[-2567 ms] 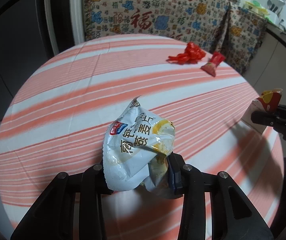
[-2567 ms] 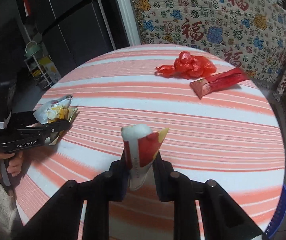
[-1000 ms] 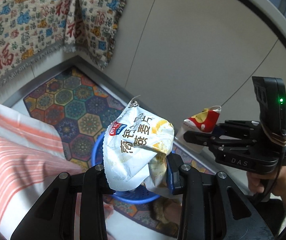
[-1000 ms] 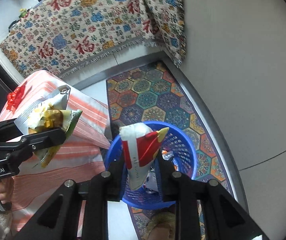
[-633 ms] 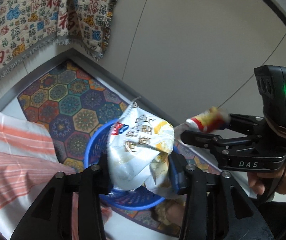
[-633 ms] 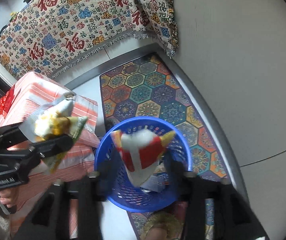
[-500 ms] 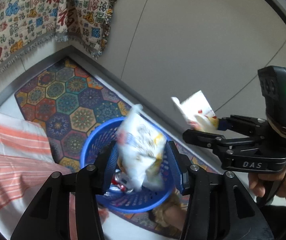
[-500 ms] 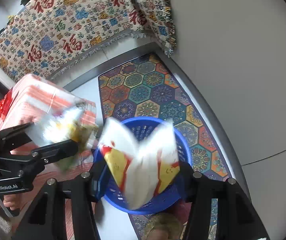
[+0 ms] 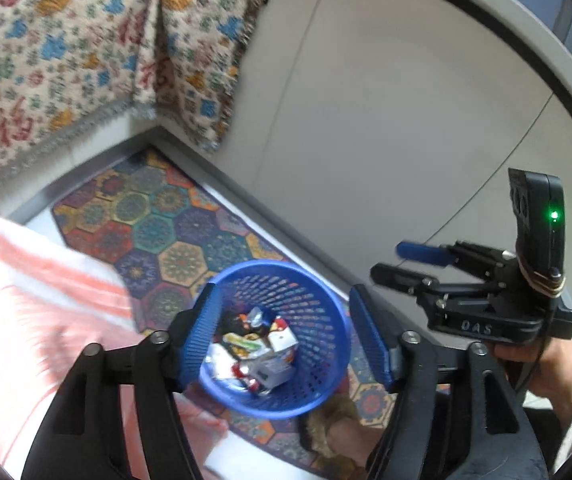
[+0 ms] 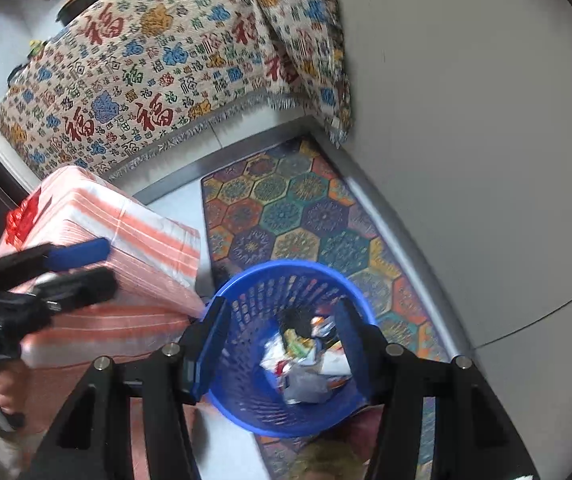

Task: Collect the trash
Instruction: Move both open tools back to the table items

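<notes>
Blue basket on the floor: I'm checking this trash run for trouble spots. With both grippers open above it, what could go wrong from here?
The blue basket stands close against the striped tablecloth, so the left gripper swinging back could snag the cloth or tip the basket. The left and right gripper hang close together and might knock each other. The red trash is still on the table, near the edge, and may get brushed off.

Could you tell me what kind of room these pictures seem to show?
Probably a room in a home, perhaps a dining corner: a table with a striped cloth, a patterned floor mat, a fringed patterned throw and a blue trash basket.
</notes>
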Available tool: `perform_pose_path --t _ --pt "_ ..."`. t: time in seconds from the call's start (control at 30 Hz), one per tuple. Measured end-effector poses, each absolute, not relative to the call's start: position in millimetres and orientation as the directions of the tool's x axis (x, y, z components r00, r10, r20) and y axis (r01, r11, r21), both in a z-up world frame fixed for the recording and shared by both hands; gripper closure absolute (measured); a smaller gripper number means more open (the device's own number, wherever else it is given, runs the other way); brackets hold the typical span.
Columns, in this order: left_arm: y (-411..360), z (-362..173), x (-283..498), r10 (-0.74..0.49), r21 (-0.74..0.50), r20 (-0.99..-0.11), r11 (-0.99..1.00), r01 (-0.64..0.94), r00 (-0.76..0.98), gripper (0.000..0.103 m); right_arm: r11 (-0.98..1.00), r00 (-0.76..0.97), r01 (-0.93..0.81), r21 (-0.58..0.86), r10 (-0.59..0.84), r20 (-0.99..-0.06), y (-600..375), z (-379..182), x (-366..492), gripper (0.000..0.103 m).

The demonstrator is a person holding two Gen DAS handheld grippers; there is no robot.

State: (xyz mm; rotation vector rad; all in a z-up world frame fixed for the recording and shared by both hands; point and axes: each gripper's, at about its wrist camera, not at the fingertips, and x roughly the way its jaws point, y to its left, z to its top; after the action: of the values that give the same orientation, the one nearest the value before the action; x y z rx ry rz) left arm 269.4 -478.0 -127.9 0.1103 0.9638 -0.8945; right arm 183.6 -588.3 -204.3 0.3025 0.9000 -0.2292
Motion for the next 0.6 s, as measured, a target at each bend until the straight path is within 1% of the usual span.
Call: perform_pose_path --t 0.07,0.13,0.17,0.27,0.33,0.4,0.5,0.57,0.6 --pt "-450.2 -117.8 262.5 -0.602 -0.276 -0.749 0.664 0.695 0.277 0.033 0.945 0.612 0.314 0.092 -0.128 -0.78 -573.6 -192.1 182.4 0.044" --pt "-419.1 -111.3 256.4 -0.583 -0.251 -0.754 0.682 0.686 0.304 0.03 0.952 0.626 0.304 0.021 -0.183 -0.758 -553.7 -177.7 182.8 0.044" --pt "-393.9 -108.2 252.9 -0.558 -0.224 -0.76 0.706 0.672 0.333 0.028 0.956 0.639 0.294 0.001 -0.196 -0.744 -543.5 -170.2 183.2 0.044" --pt "-329.0 -105.7 249.8 -0.492 -0.17 -0.777 0.764 0.622 0.393 0.023 0.969 0.693 0.246 -0.033 -0.2 -0.692 -499.4 -146.6 187.4 0.037" --pt "-277.5 -110.0 252.7 -0.425 -0.131 -0.796 0.816 0.563 0.431 0.022 0.981 0.729 0.189 -0.038 -0.166 -0.664 -459.5 -135.9 192.9 0.033" --pt "-232.1 -116.4 258.9 -0.351 -0.083 -0.817 0.856 0.51 0.458 0.021 0.991 0.744 0.131 -0.019 -0.11 -0.659 -416.8 -132.1 199.9 0.031" --pt "-174.4 -131.3 275.1 -0.229 0.005 -0.842 0.902 0.431 0.489 0.021 0.998 0.717 0.053 0.032 -0.016 -0.697 -351.1 -140.8 217.0 0.03" --pt "-137.3 -140.1 288.5 -0.181 0.028 -0.849 0.922 0.386 0.496 0.021 0.998 0.675 0.018 0.062 0.034 -0.737 -308.6 -152.9 233.2 0.03" --pt "-123.7 -144.1 294.4 -0.173 0.03 -0.852 0.927 0.375 0.495 0.02 0.997 0.657 0.012 0.074 0.048 -0.752 -290.4 -158.4 241.4 0.03"
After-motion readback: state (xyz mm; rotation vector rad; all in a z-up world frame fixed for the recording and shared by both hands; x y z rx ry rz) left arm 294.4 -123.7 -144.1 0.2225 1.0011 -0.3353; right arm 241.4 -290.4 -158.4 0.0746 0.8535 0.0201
